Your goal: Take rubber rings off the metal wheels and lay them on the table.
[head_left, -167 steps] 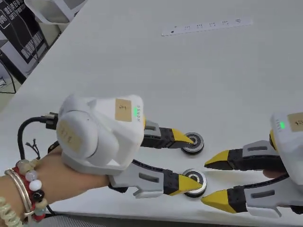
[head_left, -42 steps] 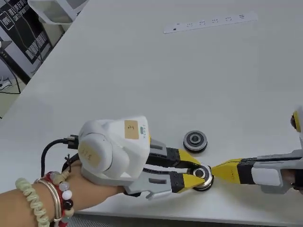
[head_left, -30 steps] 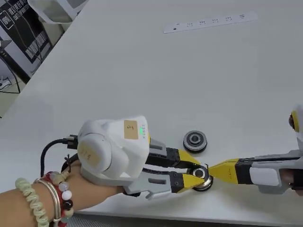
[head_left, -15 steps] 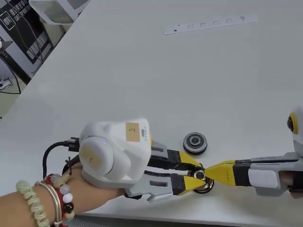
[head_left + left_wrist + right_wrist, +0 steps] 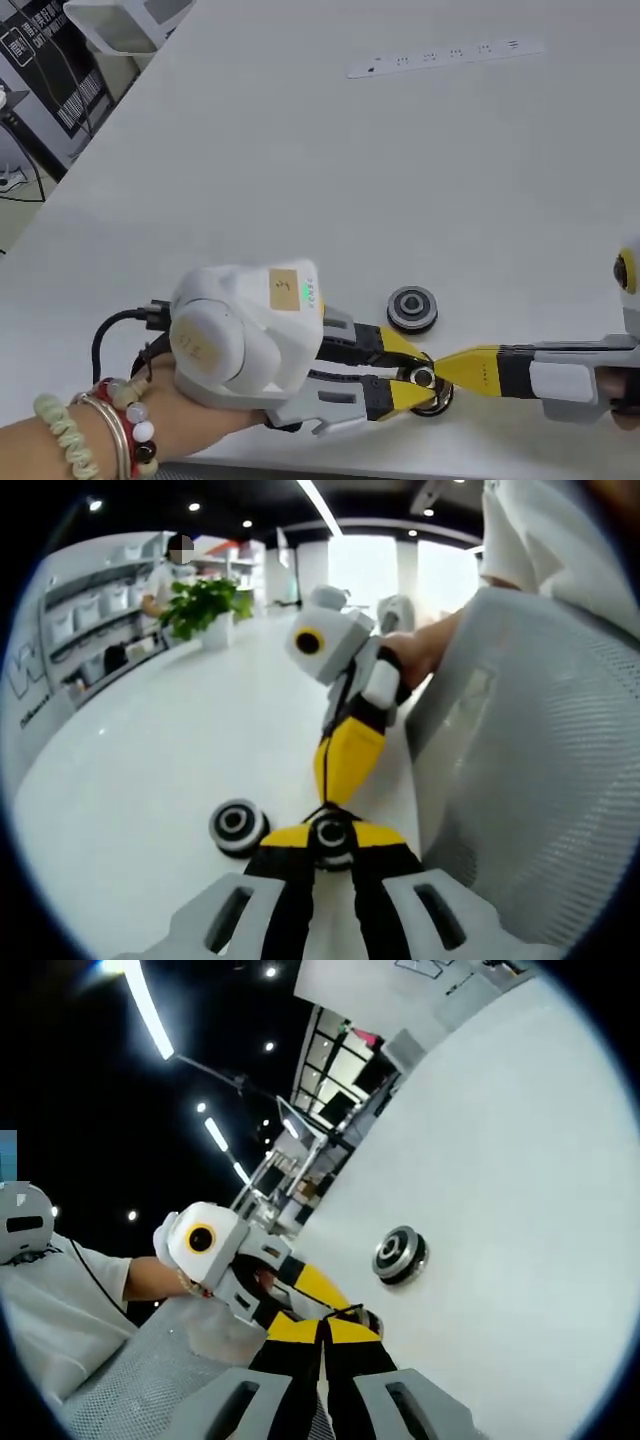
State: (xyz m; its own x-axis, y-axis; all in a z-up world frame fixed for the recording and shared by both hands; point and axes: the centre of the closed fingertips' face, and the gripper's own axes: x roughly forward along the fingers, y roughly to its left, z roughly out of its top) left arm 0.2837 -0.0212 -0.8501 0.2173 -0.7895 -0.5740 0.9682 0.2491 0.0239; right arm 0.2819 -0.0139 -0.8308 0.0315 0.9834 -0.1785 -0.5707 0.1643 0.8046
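left hand-held gripper and right hand-held gripper meet on one wheel

the white counter carries everything, with a power strip lying far across it. in the left gripper view, shelves, a plant and ceiling lights sit past the counter, and a mesh chair back stands beside it. the left hand-held gripper is clamped on the wheel near the counter's near edge; its yellow tips cover most of the wheel. the right hand-held gripper, cut off at the head view's right edge, has its jaws pressed together on a thin black strand of ring that is hard to make out. a second wheel, black band on, lies flat just beyond, apart.
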